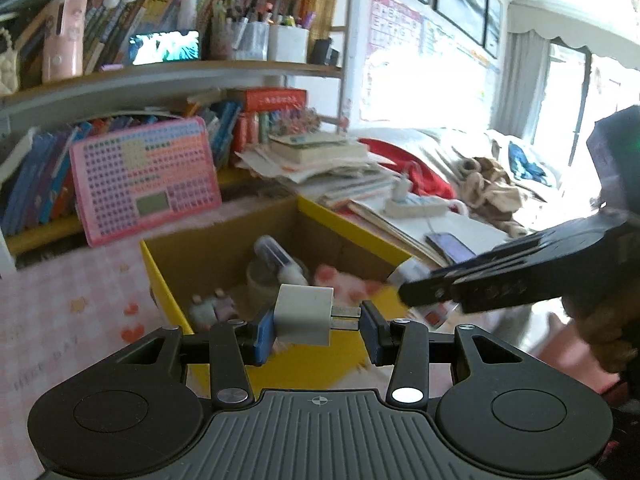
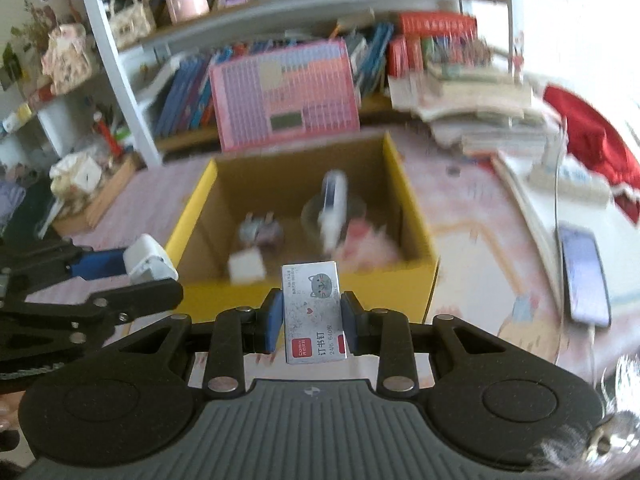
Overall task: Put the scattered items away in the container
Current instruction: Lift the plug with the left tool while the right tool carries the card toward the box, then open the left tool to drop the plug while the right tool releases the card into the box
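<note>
The left gripper (image 1: pixel 318 320) clamps a white cube-shaped plug adapter (image 1: pixel 305 314) sideways between its jaws, and the right gripper (image 2: pixel 308 320) pinches a small cat-printed staple box (image 2: pixel 313 312) upright, each for carrying. Both loads are near the front rim of the open yellow cardboard box (image 2: pixel 308 294) on the pink-clothed worktop (image 2: pixel 472 240). Inside, the front floor looks free; small items fill the rest.

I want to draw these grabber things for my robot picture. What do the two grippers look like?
Both look alike. The left gripper and right gripper each have a grey ribbed body with a small crosshair mark, two round black discs at the sides, black linkage bars with shiny silver screws, and black fingers faced with blue pads. No cables show.
</note>
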A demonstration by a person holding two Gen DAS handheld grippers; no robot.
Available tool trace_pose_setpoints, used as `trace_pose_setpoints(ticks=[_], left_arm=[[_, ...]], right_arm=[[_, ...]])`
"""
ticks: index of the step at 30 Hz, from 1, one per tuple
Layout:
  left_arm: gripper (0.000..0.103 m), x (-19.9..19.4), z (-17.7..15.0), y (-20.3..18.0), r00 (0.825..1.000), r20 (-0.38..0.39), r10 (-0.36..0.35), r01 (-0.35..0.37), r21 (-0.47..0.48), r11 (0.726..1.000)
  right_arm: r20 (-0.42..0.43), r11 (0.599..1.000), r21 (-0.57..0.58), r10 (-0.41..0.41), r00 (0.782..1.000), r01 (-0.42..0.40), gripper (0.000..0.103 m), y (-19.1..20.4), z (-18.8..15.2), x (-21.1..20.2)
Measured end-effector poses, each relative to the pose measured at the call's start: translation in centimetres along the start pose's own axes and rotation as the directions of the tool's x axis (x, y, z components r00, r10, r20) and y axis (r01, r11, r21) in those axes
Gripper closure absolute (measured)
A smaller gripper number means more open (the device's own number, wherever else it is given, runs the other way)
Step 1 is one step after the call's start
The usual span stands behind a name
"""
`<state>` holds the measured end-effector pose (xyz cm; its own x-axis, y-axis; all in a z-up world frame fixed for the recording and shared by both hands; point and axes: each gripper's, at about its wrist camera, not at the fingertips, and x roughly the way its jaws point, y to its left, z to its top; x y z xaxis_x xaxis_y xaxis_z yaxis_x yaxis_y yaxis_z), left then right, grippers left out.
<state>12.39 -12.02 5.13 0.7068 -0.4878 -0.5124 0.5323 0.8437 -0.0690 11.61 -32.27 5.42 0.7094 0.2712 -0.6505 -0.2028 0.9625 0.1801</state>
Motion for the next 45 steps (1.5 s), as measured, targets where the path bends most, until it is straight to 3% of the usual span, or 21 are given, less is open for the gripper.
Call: trace_pose_setpoints(ticks=[7,10,17,25,28,29,31,32,36,40,45], left_arm=[[0.061,5.1,1.6,0.4,0.995,-0.036,0.097,-0.098,-0.003,0.995],[0.061,7.3,1.6,0.5,0.988,-0.073,0.139,-0.138,0.013,0.99],[0.061,10.7,1.0,0.9,0.966,-0.165,0.199,-0.199,0.016,0.98],[0.06,12.0,1.0,1.4,0.948,-0.205,0.245,-0.25,0.001,0.968],[0.047,12.0,1.1,1.3,0.939,-0.202,0.278,-0.282,0.009,0.959],[0.035,11.8,1.1,1.2,0.936,-0.196,0.294,-0.297,0.01,0.955],[0.022,11.3,1.2,1.1,0.929,-0.179,0.324,-0.327,0.009,0.945],[0.018,10.9,1.2,1.0,0.927,-0.164,0.337,-0.341,0.007,0.94],[0.01,9.4,1.3,0.6,0.915,-0.133,0.382,-0.386,-0.011,0.922],[0.006,7.5,1.0,0.0,0.892,-0.11,0.439,-0.444,-0.025,0.895],[0.002,3.9,-0.1,-0.1,0.835,-0.1,0.54,-0.548,-0.07,0.834]], right_arm=[[0.039,0.992,-0.102,0.078,0.996,-0.073,0.074,-1.1,4.8,4.1],[0.011,0.984,-0.124,0.132,0.991,-0.13,0.074,-0.8,6.4,6.9],[-0.118,0.966,-0.184,0.16,0.98,-0.179,0.074,0.5,8.0,14.5],[-0.188,0.948,-0.209,0.201,0.961,-0.239,0.073,0.8,7.7,17.1],[-0.183,0.951,-0.191,0.207,0.961,-0.241,0.071,0.6,7.8,17.3],[-0.176,0.954,-0.183,0.207,0.962,-0.239,0.067,0.5,7.8,17.3],[-0.158,0.957,-0.17,0.208,0.965,-0.234,0.054,0.3,8.0,16.8],[-0.146,0.959,-0.164,0.207,0.967,-0.23,0.053,0.1,8.1,16.6],[-0.101,0.966,-0.144,0.204,0.974,-0.217,0.044,-0.2,8.1,14.8],[-0.053,0.967,-0.15,0.202,0.978,-0.207,0.036,0.1,7.6,12.6],[0.042,0.972,-0.176,0.163,0.986,-0.153,0.032,0.5,6.2,9.3]])
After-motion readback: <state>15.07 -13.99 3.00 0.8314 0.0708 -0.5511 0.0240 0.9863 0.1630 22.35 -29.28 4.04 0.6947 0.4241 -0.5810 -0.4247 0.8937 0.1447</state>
